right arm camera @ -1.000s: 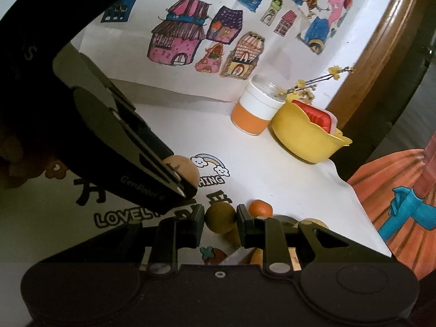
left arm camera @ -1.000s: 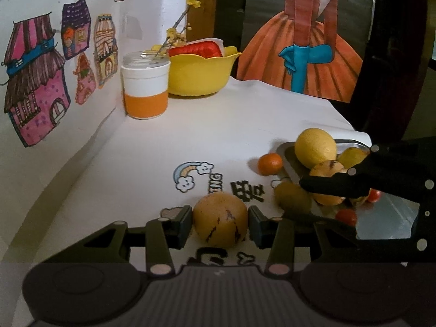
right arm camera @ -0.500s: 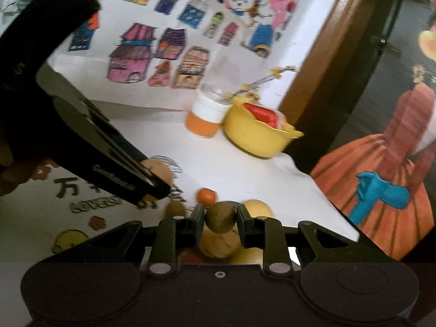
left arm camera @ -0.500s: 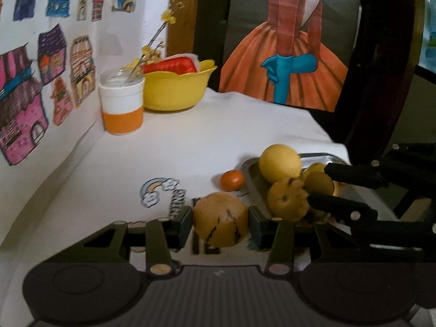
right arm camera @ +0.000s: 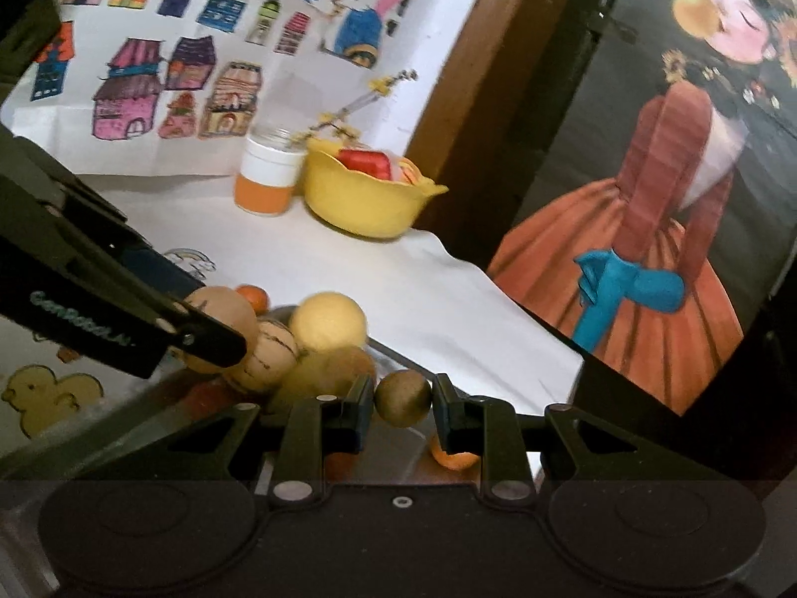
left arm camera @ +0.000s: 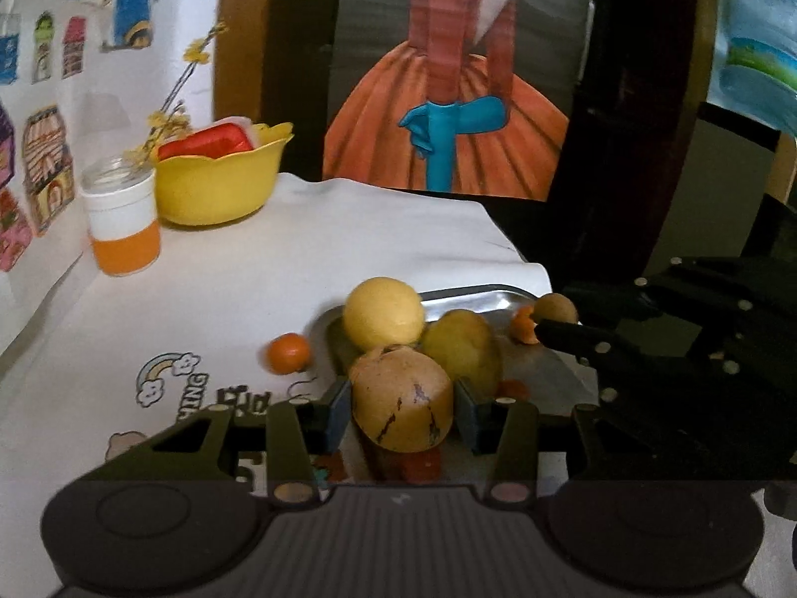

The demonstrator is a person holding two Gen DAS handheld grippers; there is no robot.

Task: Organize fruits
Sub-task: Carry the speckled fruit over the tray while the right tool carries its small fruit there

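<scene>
My left gripper [left arm camera: 402,406] is shut on a tan round fruit with dark streaks [left arm camera: 401,404], held over the near edge of a metal tray [left arm camera: 468,295]. In the tray lie a yellow round fruit [left arm camera: 383,310] and a yellow-green one [left arm camera: 463,346]. A small orange [left arm camera: 289,353] sits on the cloth just left of the tray. My right gripper [right arm camera: 402,398] is shut on a small brown-green fruit [right arm camera: 402,397], above the tray's right part. In the right wrist view the left gripper's finger [right arm camera: 199,336] presses the tan fruit [right arm camera: 221,311] beside a striped pale fruit [right arm camera: 264,360].
A yellow bowl [left arm camera: 219,184] with a red item and an orange-and-white cup [left arm camera: 122,229] stand at the back left against the drawing-covered wall. The white tablecloth's edge [left arm camera: 508,249] drops off right behind the tray. A dark wooden frame [left arm camera: 642,99] rises at the right.
Both grippers have carried their fruits rightward to the tray. The tan fruit now hangs over the tray's near edge, and the brown-green fruit over its right side.
</scene>
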